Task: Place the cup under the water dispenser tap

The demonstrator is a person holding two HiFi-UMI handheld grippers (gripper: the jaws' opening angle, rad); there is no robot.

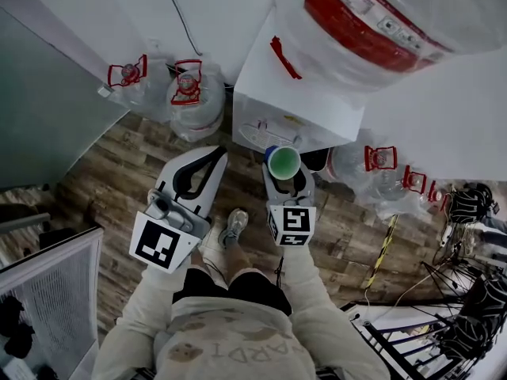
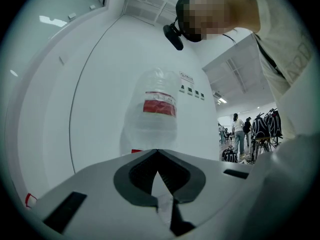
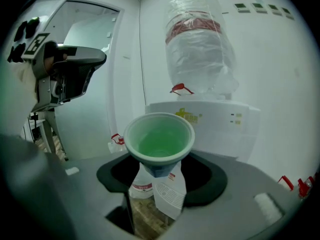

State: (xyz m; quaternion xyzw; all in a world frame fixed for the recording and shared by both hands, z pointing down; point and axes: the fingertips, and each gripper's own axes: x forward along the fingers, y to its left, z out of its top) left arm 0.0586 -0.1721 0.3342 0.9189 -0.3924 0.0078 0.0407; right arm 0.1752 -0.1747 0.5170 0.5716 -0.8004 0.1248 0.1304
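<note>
The cup (image 1: 283, 163), grasped upright in the right gripper (image 3: 159, 170), is to be kept level and eased under the water dispenser (image 1: 313, 93) at twelve o'clock; left gripper (image 2: 158, 156) clenched, empty.

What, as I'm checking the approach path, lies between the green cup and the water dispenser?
Nothing: in the right gripper view, only open air separates the green cup from the front of the water dispenser.

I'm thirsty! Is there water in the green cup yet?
Empty, it seems. The cup, held upright by the right gripper, shows only its bare green inside from above; no water is visible.
</note>
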